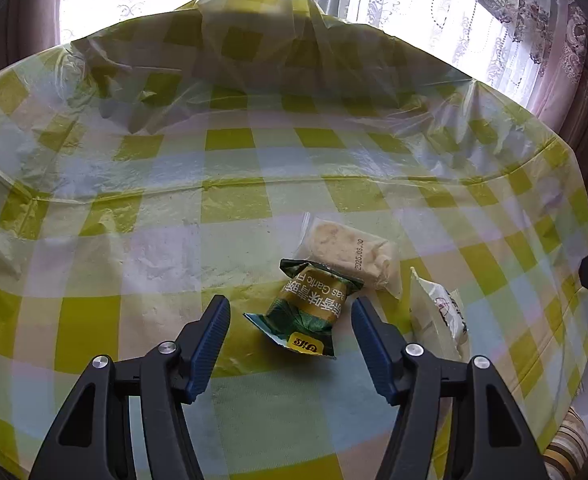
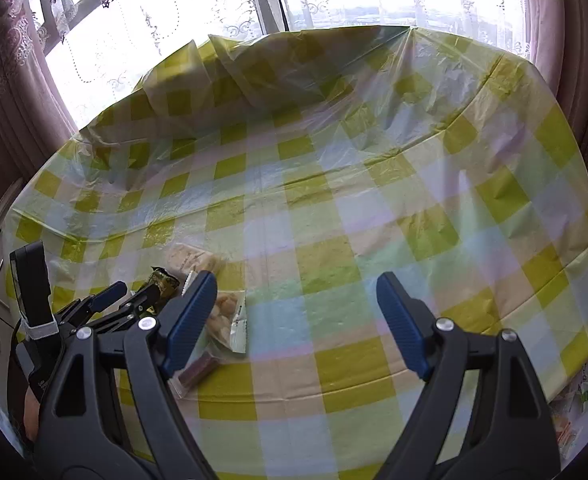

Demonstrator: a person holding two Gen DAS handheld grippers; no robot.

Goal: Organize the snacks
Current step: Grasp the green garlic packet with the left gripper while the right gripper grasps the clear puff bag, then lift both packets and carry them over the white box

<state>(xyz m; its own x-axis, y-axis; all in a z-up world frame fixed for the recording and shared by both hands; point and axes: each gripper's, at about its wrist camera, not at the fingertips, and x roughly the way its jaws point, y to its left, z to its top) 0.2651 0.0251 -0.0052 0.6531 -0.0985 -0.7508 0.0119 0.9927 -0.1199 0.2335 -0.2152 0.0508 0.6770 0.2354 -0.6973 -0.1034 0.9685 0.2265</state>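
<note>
Left claw (agape) astride green packet

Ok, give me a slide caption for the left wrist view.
Open left gripper poised over a green snack packet beside a clear-wrapped pastry on the checked tablecloth.

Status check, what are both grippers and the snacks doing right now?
Left gripper open, green foil snack packet between its fingers, unheld. Right gripper open, empty. Nothing blocking.

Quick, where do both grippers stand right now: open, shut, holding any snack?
Left gripper: open, holding nothing; the green snack packet lies between its fingers, untouched.
Right gripper: open, empty, over bare tablecloth.
</note>
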